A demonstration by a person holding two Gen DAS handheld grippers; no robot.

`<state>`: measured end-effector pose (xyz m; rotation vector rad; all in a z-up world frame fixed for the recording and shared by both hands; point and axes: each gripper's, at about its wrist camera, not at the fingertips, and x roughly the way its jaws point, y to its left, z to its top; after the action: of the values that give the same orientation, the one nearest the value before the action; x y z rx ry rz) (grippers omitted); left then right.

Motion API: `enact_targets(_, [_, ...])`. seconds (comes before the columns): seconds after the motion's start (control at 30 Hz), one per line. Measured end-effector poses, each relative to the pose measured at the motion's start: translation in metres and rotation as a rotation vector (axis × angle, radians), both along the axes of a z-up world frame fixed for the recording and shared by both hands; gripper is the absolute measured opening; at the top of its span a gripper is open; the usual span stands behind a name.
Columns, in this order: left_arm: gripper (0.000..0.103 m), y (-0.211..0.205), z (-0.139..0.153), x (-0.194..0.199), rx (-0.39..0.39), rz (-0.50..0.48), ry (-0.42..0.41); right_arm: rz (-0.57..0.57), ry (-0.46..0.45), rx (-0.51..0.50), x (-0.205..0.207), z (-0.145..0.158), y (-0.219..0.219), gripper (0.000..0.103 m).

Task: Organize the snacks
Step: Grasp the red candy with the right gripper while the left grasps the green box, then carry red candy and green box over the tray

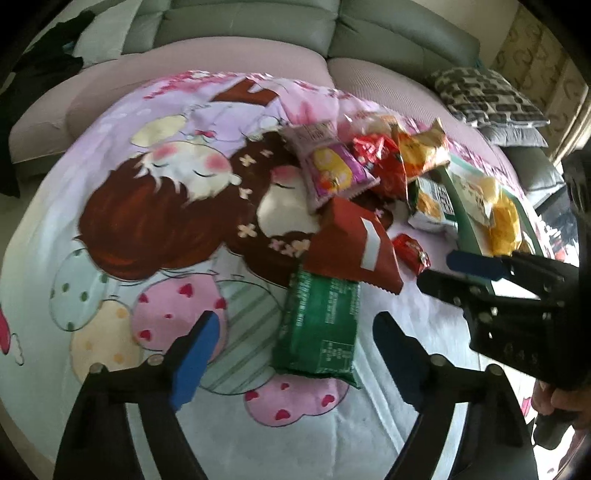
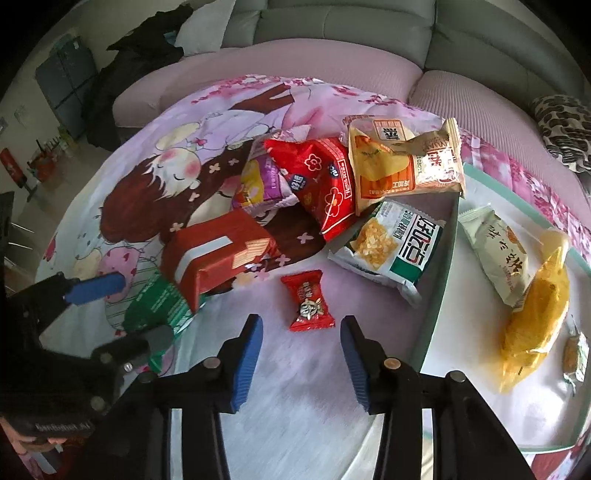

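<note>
Snack packs lie on a cartoon-print sheet. My left gripper (image 1: 295, 339) is open, its jaws on either side of a green pack (image 1: 319, 328). A dark red pack (image 1: 351, 245) lies partly on top of the green one. My right gripper (image 2: 301, 332) is open just short of a small red candy pack (image 2: 309, 301); it also shows in the left wrist view (image 1: 437, 266). A shallow box (image 2: 439, 280) at right holds a white pack (image 2: 496, 251) and a yellow bag (image 2: 535, 317). A white-green pack (image 2: 395, 247) leans on the box wall.
A heap of packs sits beyond: a purple pack (image 1: 332, 170), a bright red pack (image 2: 325, 184) and an orange pack (image 2: 402, 166). A sofa (image 1: 251, 29) curves behind, with a patterned pillow (image 1: 484, 96) at right. The left gripper shows at the left edge of the right wrist view (image 2: 118, 310).
</note>
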<state>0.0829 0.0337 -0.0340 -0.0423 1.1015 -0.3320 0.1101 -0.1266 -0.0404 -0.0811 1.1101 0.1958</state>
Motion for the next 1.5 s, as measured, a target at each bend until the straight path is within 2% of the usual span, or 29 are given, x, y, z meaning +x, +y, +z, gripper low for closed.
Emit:
enact_targets(0.1, [0.077,-0.008,-0.006,0.002,0.011,-0.023,0.013,0.008,0.01,-0.007,0.005,-0.005,0.001,0.042])
enact_targets(0.4, [0.053,-0.018,-0.012,0.007,0.055,-0.044,0.002,0.007,0.024,-0.011,0.019,-0.019,0.001,0.036])
enact_targets(0.57, [0.046,-0.021,-0.012,0.007,0.06,-0.056,-0.009,0.006,0.016,-0.015,0.024,-0.02,0.001,0.029])
enact_targets(0.8, [0.045,-0.028,-0.013,0.006,0.081,-0.048,-0.009,0.008,0.019,-0.009,0.015,-0.017,0.001,0.028])
enact_targets(1.13, [0.044,-0.011,-0.011,-0.011,0.104,0.008,0.009,0.036,0.008,-0.017,-0.016,-0.005,0.008,0.028])
enact_targets(1.5, [0.043,0.005,0.017,-0.032,0.103,0.063,-0.02,0.034,-0.042,-0.012,-0.04,0.026,0.001,0.028])
